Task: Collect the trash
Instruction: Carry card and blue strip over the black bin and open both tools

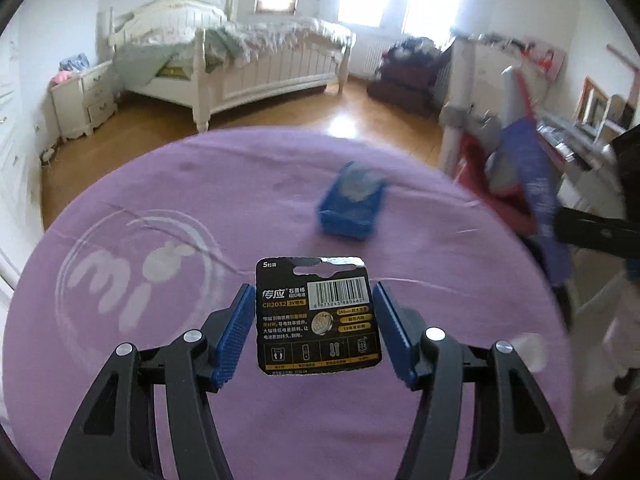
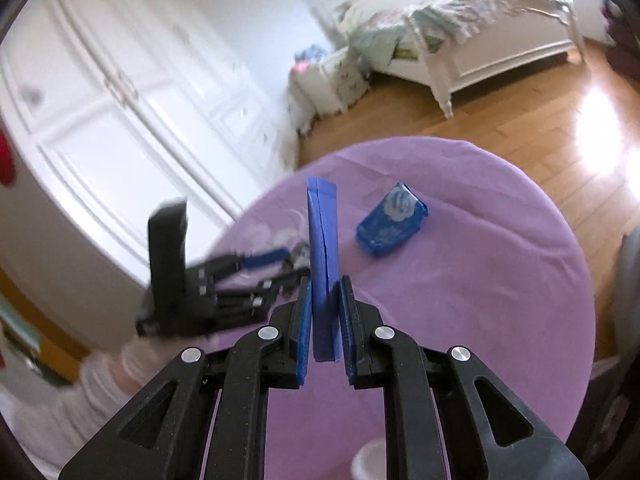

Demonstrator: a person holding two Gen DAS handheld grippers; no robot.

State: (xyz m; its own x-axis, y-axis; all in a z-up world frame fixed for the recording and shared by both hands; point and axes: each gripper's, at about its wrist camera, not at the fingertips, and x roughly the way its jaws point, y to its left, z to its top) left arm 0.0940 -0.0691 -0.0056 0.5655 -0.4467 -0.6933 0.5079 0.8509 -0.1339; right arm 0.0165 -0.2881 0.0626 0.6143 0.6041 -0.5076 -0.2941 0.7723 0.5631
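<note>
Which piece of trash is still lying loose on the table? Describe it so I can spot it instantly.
Find the round table under the purple cloth. Near its far side, past both grippers, lies a small blue tissue pack with a white swirl on top. Unlike the black battery card and the flat blue packet, no gripper holds it.

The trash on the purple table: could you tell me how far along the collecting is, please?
No bin or bag shows, so nothing visibly looks binned yet. In hand: the left gripper holds the black battery card, and the right gripper is shut on a flat blue wrapper. Left: the blue tissue pack lies loose on the purple tablecloth.
</note>
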